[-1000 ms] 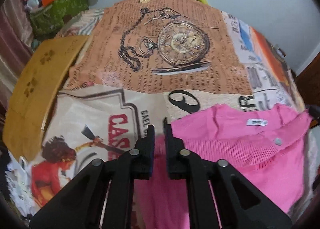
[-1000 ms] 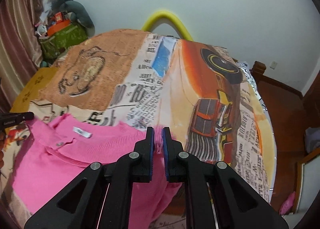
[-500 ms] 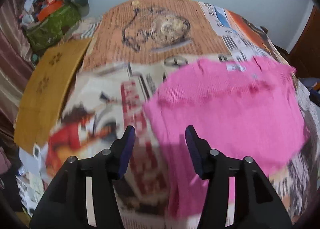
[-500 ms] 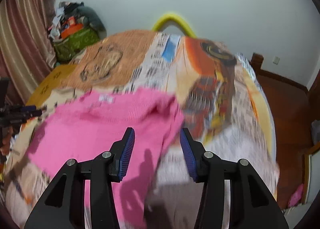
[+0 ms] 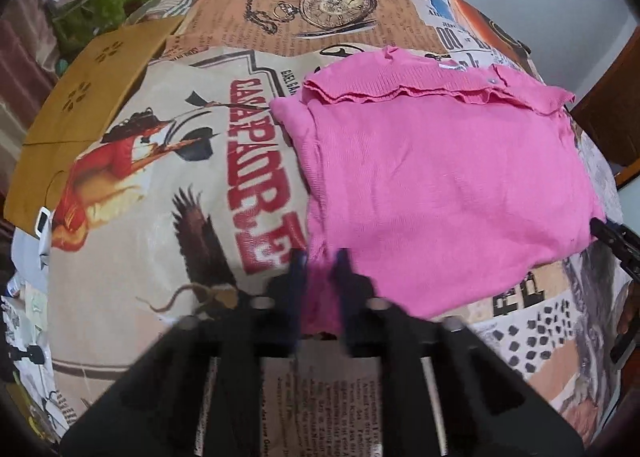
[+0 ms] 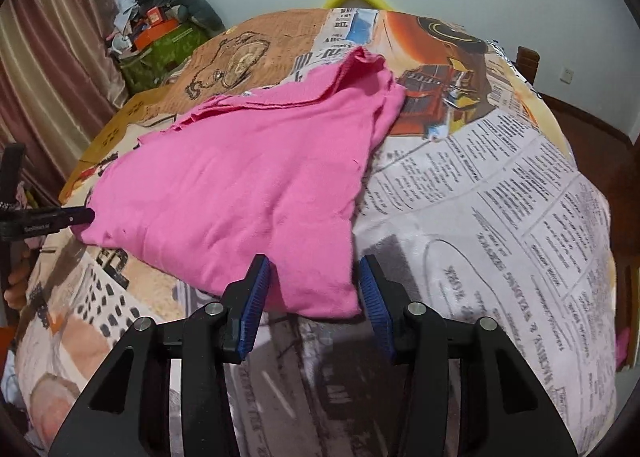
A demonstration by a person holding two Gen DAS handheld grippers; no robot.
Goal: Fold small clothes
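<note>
Left wrist: left hand-held gripper (image 5: 318, 271) pinches pink top (image 5: 440, 185); right (image 6: 316, 285) gapes around its corner.

Sweater (image 5: 440, 177): lies folded flat on the printed cover (image 5: 160, 257) of the surface, collar edge at the far side. Left gripper (image 5: 320, 269): at the sweater's near left corner, jaws closed on the fabric. Right gripper (image 6: 316, 281): at the near right corner, that corner between its parted jaws. Cardboard sheet (image 5: 80, 105): on the cover's far left edge. Heap of bags (image 6: 160, 37): behind the surface, left, against the wall.

You're looking at your right gripper (image 6: 316, 289) — 2 black angular arms wearing ribbed blue pads, silver screws showing; your left gripper (image 5: 319, 277) is blurring black.
</note>
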